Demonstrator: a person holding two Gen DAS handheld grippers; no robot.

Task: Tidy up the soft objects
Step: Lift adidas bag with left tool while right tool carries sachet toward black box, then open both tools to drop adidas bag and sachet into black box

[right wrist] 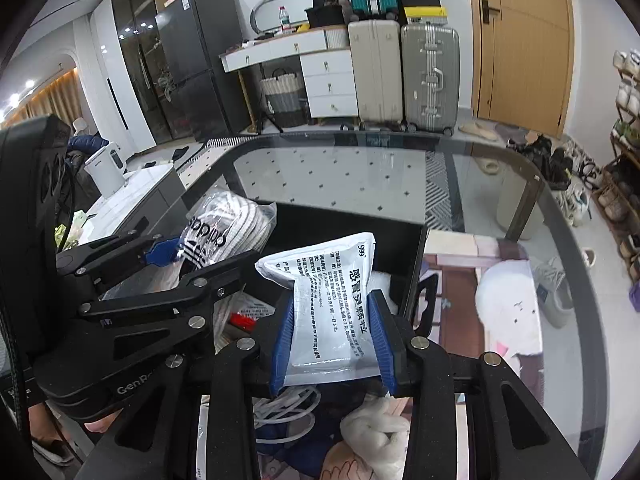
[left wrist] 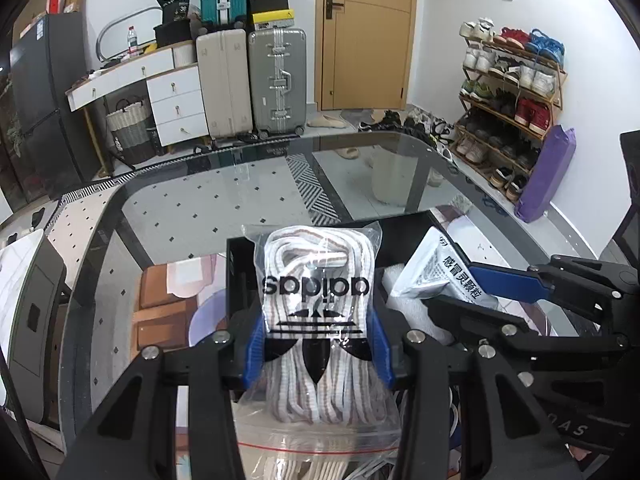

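My left gripper (left wrist: 318, 344) is shut on a clear adidas bag of white laces (left wrist: 316, 300), held above the black box (left wrist: 404, 226); the bag also shows in the right wrist view (right wrist: 218, 232). My right gripper (right wrist: 332, 336) is shut on a white medicine sachet (right wrist: 332, 300) with Chinese print, held over the same black box (right wrist: 352, 220). The sachet also shows in the left wrist view (left wrist: 444, 276), beside the laces bag. A white cloth bundle (right wrist: 376, 428), white cables (right wrist: 288, 404) and other packets lie below the grippers.
The box stands on a glass table (left wrist: 240, 200) whose far edge curves round (right wrist: 560, 200). Suitcases (left wrist: 276, 84), a white desk (left wrist: 160, 92), a door and a shoe rack (left wrist: 512, 92) stand beyond. A white kettle (right wrist: 106, 168) stands at the left.
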